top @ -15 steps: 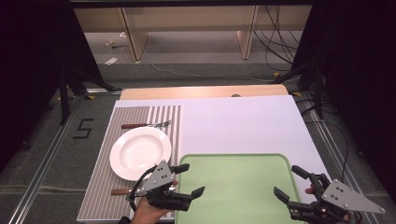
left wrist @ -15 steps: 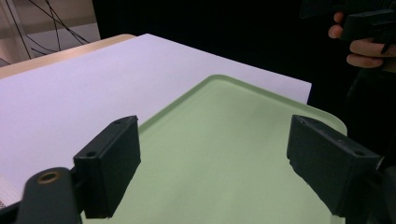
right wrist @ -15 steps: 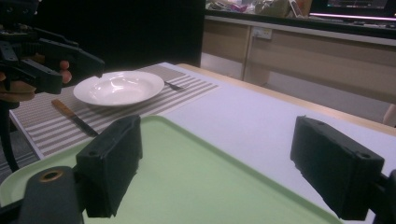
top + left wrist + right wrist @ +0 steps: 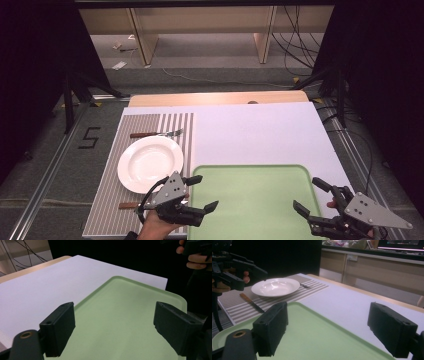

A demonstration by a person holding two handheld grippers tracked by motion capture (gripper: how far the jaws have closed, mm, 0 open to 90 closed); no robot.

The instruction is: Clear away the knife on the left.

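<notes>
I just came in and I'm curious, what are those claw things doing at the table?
A person holds two grippers over a green tray. The left gripper and the right gripper are both open and hold nothing. Beside the tray, a white plate sits on a striped mat with a fork and a knife.

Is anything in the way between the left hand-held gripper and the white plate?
Nothing visible. The left hand-held gripper, jaws open and empty, sits right beside the white plate, with only bare striped placemat between them.
</notes>
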